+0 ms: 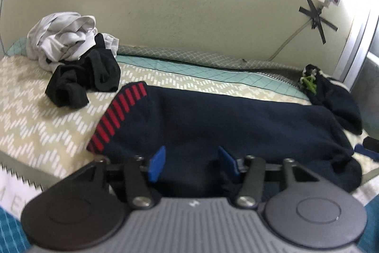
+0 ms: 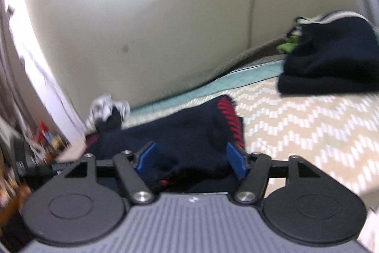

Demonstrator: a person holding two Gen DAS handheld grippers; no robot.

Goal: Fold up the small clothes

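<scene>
A navy sock with a red-striped cuff [image 1: 213,125] lies flat across the patterned bedspread [image 1: 47,115]. My left gripper [image 1: 193,164] is open, its blue pads [image 1: 156,164] spread over the sock's near edge. In the right wrist view the same navy sock [image 2: 180,134] lies bunched, red stripes on its right side. My right gripper [image 2: 191,160] is open, its blue pads [image 2: 236,163] on either side of the sock's near end. Neither gripper grips the fabric.
A pile of white and black clothes [image 1: 71,49] sits at the far left of the bed. Dark folded garments [image 1: 331,96] lie at the far right, seen also in the right wrist view [image 2: 331,58]. A cream wall [image 1: 189,4] runs behind the bed.
</scene>
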